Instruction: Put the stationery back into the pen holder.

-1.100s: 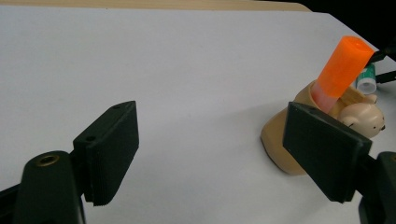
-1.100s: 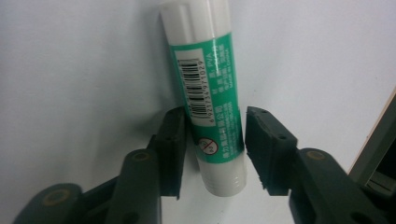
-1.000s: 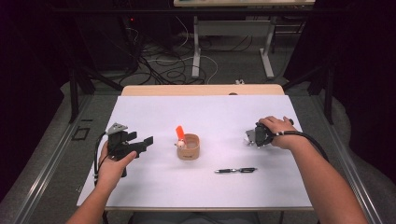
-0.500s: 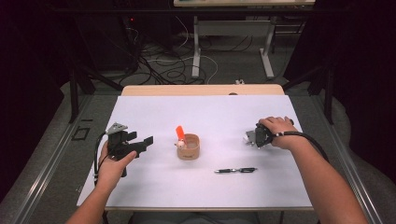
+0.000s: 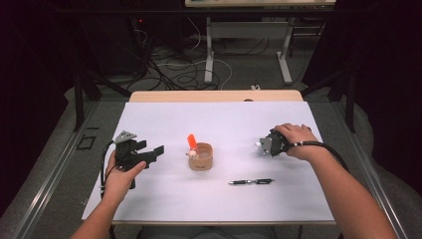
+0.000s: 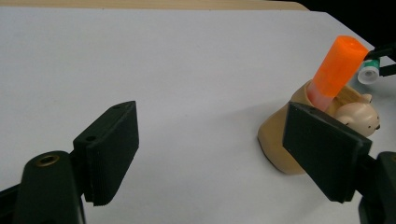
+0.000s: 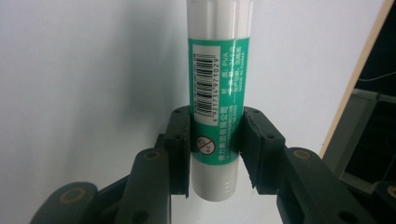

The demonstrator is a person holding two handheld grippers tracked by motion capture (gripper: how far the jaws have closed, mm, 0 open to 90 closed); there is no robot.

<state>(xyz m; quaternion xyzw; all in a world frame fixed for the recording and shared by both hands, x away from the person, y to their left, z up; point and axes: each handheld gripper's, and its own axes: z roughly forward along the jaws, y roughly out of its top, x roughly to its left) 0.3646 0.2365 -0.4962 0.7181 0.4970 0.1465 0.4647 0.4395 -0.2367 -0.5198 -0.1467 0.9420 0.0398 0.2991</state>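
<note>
Two grippers: both over a white table (image 5: 164, 204)
Room: dark, cables on the grey floor (image 5: 199, 74)
Left gripper (image 6: 219, 154): jaws wide, nothing between them, beige cup (image 6: 280, 144) with an orange tube (image 6: 336, 67) just ahead
Right gripper (image 7: 215, 140): clamped on a glue stick (image 7: 218, 93)
Label: green, barcode, "PVA", "MADE IN CHINA"
Pen (image 5: 251, 181): lying near the front edge
</note>
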